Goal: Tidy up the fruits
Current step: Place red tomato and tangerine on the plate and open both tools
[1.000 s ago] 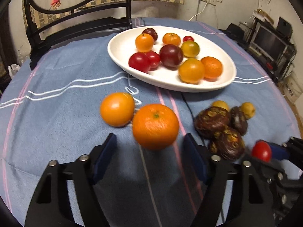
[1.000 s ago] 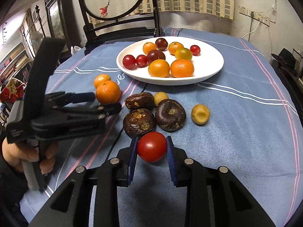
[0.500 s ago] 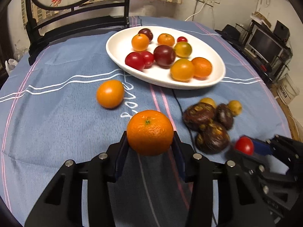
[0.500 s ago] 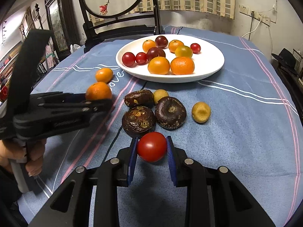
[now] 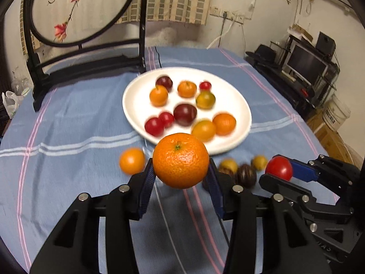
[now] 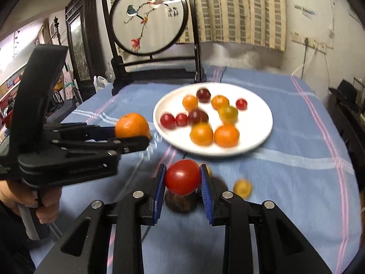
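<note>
Orange (image 5: 180, 160) clamped between left jaws; tomato (image 6: 182, 176) between right jaws

A round embroidered screen (image 6: 149, 16) in a dark frame stands at the far edge of the blue striped tablecloth (image 5: 75, 123). A striped curtain (image 6: 237, 9) hangs behind. A monitor (image 5: 306, 65) sits at the right.

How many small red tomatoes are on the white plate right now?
3 on the white plate: two side by side at its left edge, one at the far right. A fourth is clamped in the right gripper, off the plate.
</note>
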Tool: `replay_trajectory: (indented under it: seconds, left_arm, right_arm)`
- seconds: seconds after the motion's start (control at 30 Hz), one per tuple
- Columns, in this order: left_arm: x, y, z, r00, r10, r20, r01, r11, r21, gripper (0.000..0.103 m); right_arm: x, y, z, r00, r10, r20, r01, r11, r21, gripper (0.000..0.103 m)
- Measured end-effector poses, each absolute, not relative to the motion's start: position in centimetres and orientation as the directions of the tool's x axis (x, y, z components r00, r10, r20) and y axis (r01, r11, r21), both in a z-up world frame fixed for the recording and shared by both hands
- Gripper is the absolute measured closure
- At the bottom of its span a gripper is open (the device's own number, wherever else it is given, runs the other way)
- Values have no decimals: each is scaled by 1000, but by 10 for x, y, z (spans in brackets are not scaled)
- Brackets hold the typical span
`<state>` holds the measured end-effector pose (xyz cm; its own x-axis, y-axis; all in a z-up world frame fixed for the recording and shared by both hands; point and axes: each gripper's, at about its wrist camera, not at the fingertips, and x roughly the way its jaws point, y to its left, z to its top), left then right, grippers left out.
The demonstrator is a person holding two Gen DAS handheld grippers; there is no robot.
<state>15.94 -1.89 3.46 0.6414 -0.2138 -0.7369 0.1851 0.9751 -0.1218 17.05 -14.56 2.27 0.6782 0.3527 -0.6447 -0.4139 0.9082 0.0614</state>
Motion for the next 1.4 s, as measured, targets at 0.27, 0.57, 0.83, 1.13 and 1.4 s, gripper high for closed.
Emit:
replay_trajectory:
  seconds: [0.27, 0.57, 0.83, 1.13, 1.4]
  left_arm:
    - [222, -7, 30, 634, -172, -754, 105, 985, -137, 59]
    - [268, -9, 3, 606, -130, -785, 64, 991, -115, 59]
    - [270, -16, 0, 626, -125, -770, 76, 992, -100, 38]
    - [234, -3, 9, 641, -142, -755, 80, 990, -118, 26]
    - [185, 7, 2, 634, -196, -749, 71, 978, -196, 15]
  right_arm:
    - [238, -136, 28, 711, 311, -631, -382, 924, 25, 73]
    - [289, -145, -8, 661, 310, -684, -333, 937, 103, 73]
    - [284, -151, -11, 648, 370, -665, -349, 921, 172, 48]
    - [258, -163, 1, 657, 380, -651, -345, 919, 190, 44]
    - [216, -177, 1, 663, 364, -654, -339, 925, 171, 34]
